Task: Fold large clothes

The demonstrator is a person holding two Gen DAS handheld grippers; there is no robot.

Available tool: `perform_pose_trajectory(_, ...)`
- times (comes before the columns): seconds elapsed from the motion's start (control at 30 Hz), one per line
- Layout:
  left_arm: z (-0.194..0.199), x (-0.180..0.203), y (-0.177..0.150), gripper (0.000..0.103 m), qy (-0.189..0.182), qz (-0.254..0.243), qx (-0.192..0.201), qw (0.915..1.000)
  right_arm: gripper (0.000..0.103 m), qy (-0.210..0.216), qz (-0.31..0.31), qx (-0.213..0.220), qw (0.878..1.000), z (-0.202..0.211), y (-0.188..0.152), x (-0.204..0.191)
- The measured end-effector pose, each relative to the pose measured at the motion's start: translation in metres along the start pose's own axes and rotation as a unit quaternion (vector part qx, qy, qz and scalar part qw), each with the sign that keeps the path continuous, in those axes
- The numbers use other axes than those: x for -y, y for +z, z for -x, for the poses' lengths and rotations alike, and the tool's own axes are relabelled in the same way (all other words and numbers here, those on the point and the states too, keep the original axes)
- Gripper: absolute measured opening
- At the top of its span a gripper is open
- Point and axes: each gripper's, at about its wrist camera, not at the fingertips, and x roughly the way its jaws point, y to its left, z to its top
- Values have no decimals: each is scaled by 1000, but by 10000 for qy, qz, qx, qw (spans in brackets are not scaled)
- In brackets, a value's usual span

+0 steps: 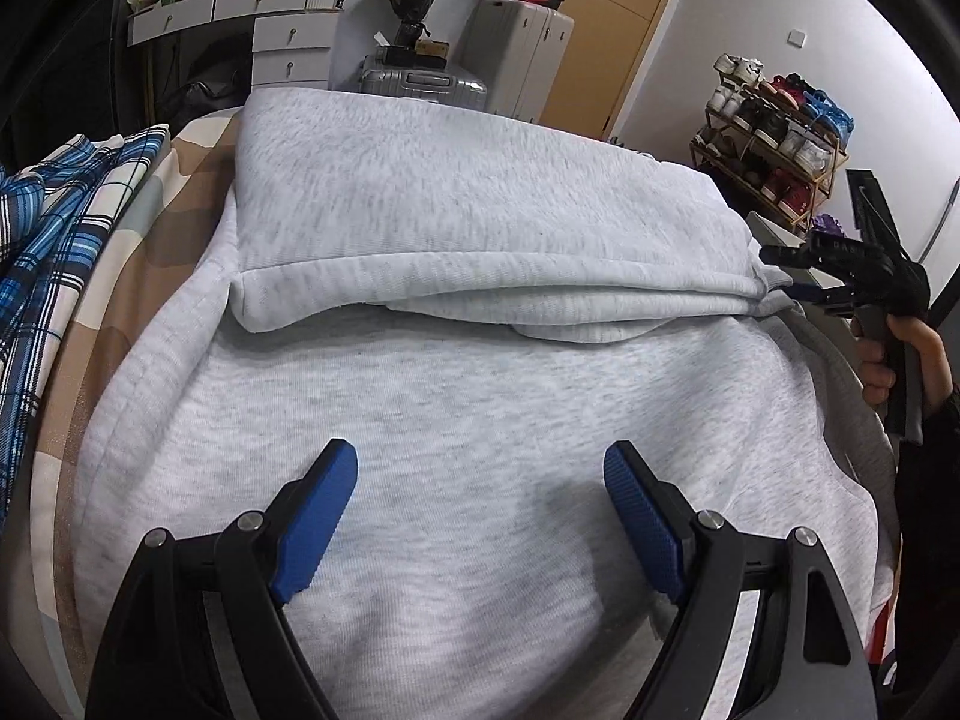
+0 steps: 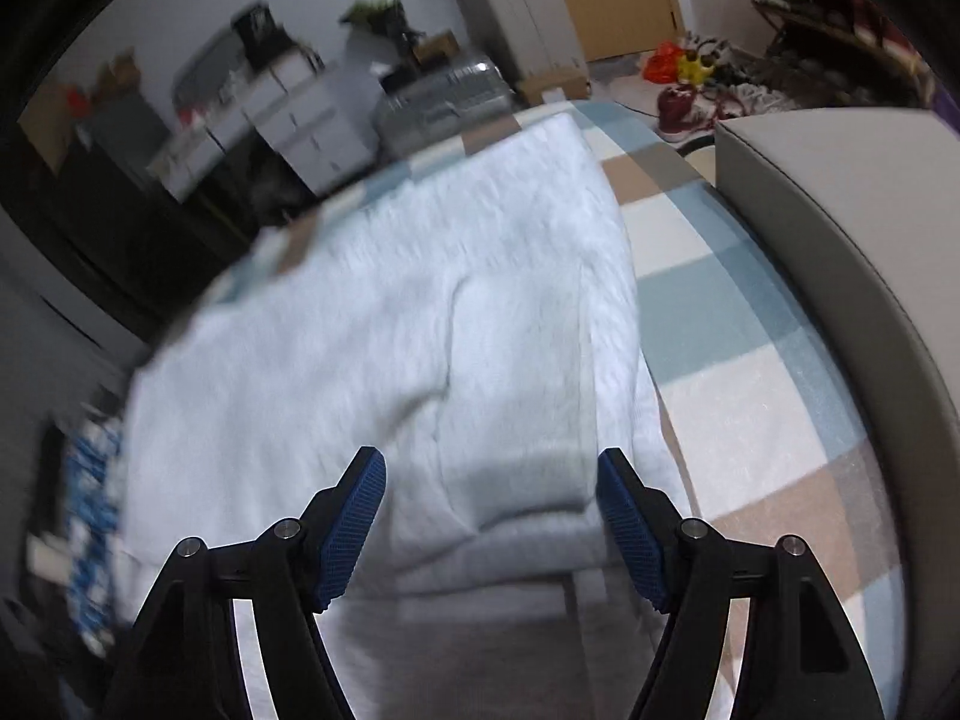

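Where checked bedsheet (image 2: 738,420) spreads, suitcases (image 1: 516,54), shoe rack (image 1: 774,138)

A pale grey sweatshirt (image 2: 384,324) lies folded across a checked bedspread (image 2: 738,372), filling the frame's centre. At six o'clock the right gripper (image 2: 492,480) hangs above the garment's folded edge, blue pads (image 2: 354,522) apart. A grey headboard (image 2: 840,228) curves at three o'clock; white drawers (image 2: 300,126) blur at eleven.
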Motion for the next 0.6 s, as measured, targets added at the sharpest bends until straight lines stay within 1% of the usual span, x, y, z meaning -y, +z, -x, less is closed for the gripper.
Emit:
perform_pose_trajectory(0.07, 0, -1, -1, 81, 4, 2, 3, 10000, 73, -25, 336, 197, 9992, 17, -11, -6)
perform_pose_trajectory(0.13, -1, -4, -2, 81, 5, -2, 4, 10000, 77, -138, 531, 241, 9982, 25, -20, -5)
perform_pose_trajectory(0.17, -1, -4, -1, 81, -4, 9, 9, 10000, 77, -236, 554, 189, 9980, 27, -24, -1)
perform_pose_trajectory(0.23, 1, -7, -5, 81, 15, 49, 36, 10000, 77, -381, 556, -63, 9977, 27, -37, 8)
perform_pose_trajectory(0.3, 6, -10, -8, 81, 125, 133, 109, 9998, 77, -345, 619, -169, 9973, 30, -49, 16)
perform_pose_trajectory(0.37, 21, -11, -10, 81, 138, 154, 239, 9995, 77, -419, 771, -204, 9959, 29, -57, 20)
perform_pose_trajectory(0.43, 39, -17, -10, 81, 312, 265, 444, 9982, 75, -512, 811, -262, 9950, 26, -62, 24)
perform_pose_trajectory(0.47, 49, -23, -8, 81, 392, 384, 562, 9969, 69, -491, 744, -301, 9956, 23, -61, 27)
perform_pose_trajectory(0.5, 58, -30, -6, 81, 418, 479, 670, 9957, 53, -514, 717, -346, 9955, 20, -60, 28)
perform_pose_trajectory(0.53, 63, -35, -6, 81, 467, 509, 724, 9950, 24, -591, 772, -341, 9947, 19, -58, 26)
perform_pose_trajectory(0.57, 67, -41, -4, 81, 676, 526, 779, 9933, 10, -578, 840, -302, 9943, 23, -57, 24)
perform_pose_trajectory(0.6, 68, -45, -4, 81, 893, 535, 790, 9914, 9, -301, 782, -60, 9965, 34, -55, 25)
